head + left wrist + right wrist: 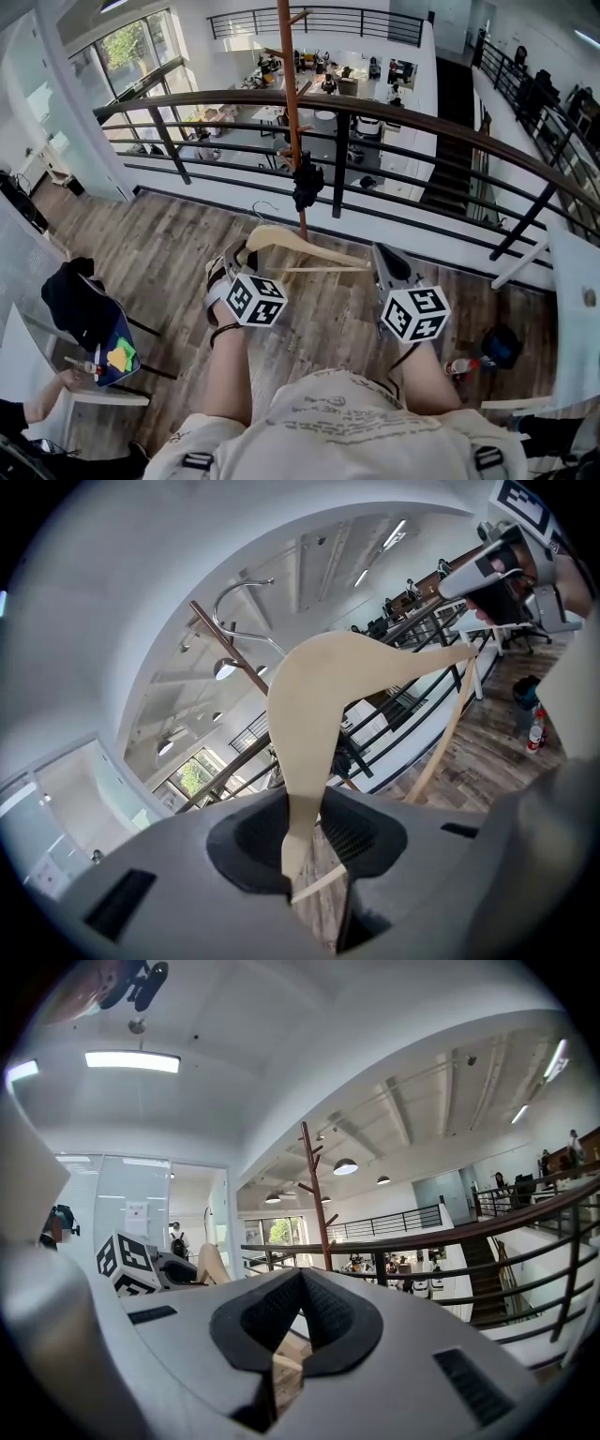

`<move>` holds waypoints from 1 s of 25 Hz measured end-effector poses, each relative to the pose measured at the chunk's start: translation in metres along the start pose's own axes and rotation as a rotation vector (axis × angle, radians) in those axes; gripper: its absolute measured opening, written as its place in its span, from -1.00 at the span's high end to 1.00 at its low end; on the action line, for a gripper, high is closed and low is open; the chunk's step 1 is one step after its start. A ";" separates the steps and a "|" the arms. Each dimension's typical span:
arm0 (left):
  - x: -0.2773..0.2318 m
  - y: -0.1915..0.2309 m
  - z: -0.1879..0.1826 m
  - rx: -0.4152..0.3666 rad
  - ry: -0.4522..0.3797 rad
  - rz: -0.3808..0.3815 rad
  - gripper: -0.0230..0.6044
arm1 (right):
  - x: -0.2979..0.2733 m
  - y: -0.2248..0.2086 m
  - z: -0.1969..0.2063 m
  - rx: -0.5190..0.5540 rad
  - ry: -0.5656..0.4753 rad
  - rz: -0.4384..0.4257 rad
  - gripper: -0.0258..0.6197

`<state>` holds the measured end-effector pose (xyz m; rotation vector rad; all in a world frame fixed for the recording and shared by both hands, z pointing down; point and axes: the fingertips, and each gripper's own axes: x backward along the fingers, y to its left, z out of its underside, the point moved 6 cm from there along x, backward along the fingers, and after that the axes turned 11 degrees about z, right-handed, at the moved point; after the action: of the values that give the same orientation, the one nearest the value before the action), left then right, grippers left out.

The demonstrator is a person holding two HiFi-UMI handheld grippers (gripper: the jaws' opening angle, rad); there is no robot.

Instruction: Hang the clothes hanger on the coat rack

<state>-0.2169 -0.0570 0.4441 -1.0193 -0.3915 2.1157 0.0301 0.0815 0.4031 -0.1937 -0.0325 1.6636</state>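
Closest in the head view is the person's light grey printed T-shirt [328,422], with both forearms reaching forward from it. The left gripper [236,258], grey with a black-and-white marker cube, has its fingers clamped on one end of a pale wooden clothes hanger [300,244]. In the left gripper view the dark pads [253,841] press on the narrow tip of that arm, and the hanger rises from them and curves over to the right. The right gripper [382,261], also grey with a marker cube, holds the opposite end. In the right gripper view its fingers are closed on a small pale wooden tip [281,1377]. The hanger spans the gap between the two grippers above the wood-plank floor [187,234], lying roughly level, and its thin bent metal hook [239,597] points away from the person. Just beyond it stands the brown wooden coat rack [291,103], a slim upright pole with short pegs and a dark bundle [307,183] hanging on it; the hanger is not touching it. Behind the rack runs a dark metal railing [375,101], with a lower floor of desks past it. At the left stands a chair draped with a black garment [75,295], and at the right a blue bag [502,345] lies on the floor.
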 end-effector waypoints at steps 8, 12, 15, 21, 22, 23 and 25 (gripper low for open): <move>-0.021 0.006 0.000 -0.018 0.012 0.027 0.58 | -0.020 -0.004 0.010 -0.027 0.024 0.021 0.92; -0.037 0.010 0.000 -0.020 0.027 0.034 0.58 | -0.037 -0.009 0.013 -0.035 0.028 0.018 0.91; -0.050 0.014 -0.004 -0.026 0.036 0.030 0.58 | -0.052 -0.017 0.011 -0.037 0.020 0.015 0.91; -0.079 0.029 -0.029 -0.036 0.020 0.015 0.58 | -0.086 -0.037 0.001 -0.043 -0.002 0.017 0.91; -0.085 0.032 -0.033 -0.039 0.018 0.013 0.58 | -0.093 -0.040 -0.001 -0.044 -0.004 0.017 0.91; -0.090 0.035 -0.037 -0.041 0.016 0.011 0.58 | -0.099 -0.043 -0.002 -0.044 -0.006 0.016 0.91; -0.102 0.039 -0.043 -0.043 0.016 0.007 0.58 | -0.113 -0.049 -0.003 -0.045 -0.009 0.013 0.91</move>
<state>-0.1617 -0.1604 0.4506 -1.0626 -0.4280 2.1124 0.0885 -0.0258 0.4192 -0.2211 -0.0758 1.6779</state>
